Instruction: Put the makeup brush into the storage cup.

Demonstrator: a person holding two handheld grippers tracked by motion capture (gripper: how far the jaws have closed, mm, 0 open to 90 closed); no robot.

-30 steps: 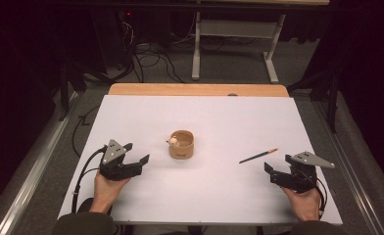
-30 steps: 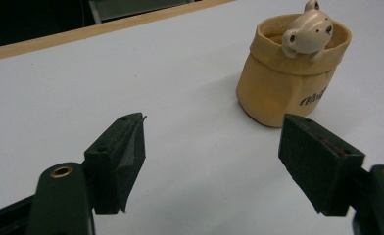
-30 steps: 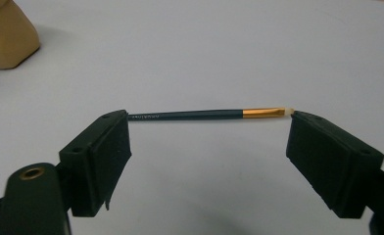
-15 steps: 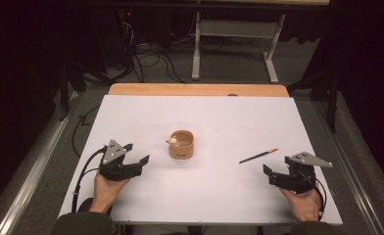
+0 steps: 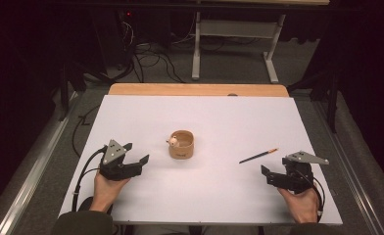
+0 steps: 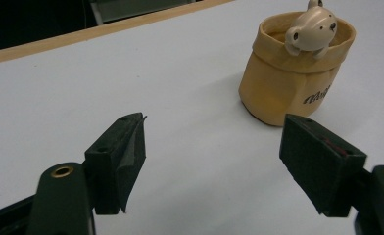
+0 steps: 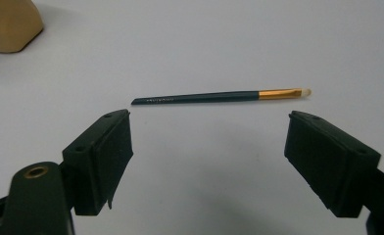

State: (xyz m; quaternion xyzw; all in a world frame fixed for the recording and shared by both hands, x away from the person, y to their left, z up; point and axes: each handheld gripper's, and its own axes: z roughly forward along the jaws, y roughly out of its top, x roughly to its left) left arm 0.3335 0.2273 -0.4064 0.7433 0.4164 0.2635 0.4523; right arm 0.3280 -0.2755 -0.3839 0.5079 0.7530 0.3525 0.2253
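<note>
The slim makeup brush (image 7: 219,96) lies flat on the white table (image 5: 219,122), just ahead of the right gripper (image 7: 207,164), whose jaws stand spread wide and empty. The likeliest trouble from here is a poor pinch: the handle is thin and sits hard against the surface, so jaws closing a little high would slide over it, or nudge it into a roll. It also lies crosswise to the gripper's line of sight, so the pads would close along its length, not across it, unless the wrist turns first.

The soft tan pouch (image 6: 295,73), with a small bear figure (image 6: 311,30) perched on its rim, stands upright near the table's middle, well apart from the brush. It looks light (fabric or thin leather, I judge), so a careless push from the left gripper (image 6: 229,161) could tip or shove it.

In the high view the left gripper (image 5: 126,164) rests low near the table's near-left edge, held from behind by the left hand (image 5: 107,186), jaws spread and angled toward the pouch. The right gripper (image 5: 278,177) sits near the near-right corner, held by the right hand (image 5: 302,200), pointing up-left toward the brush (image 5: 257,156).
</note>
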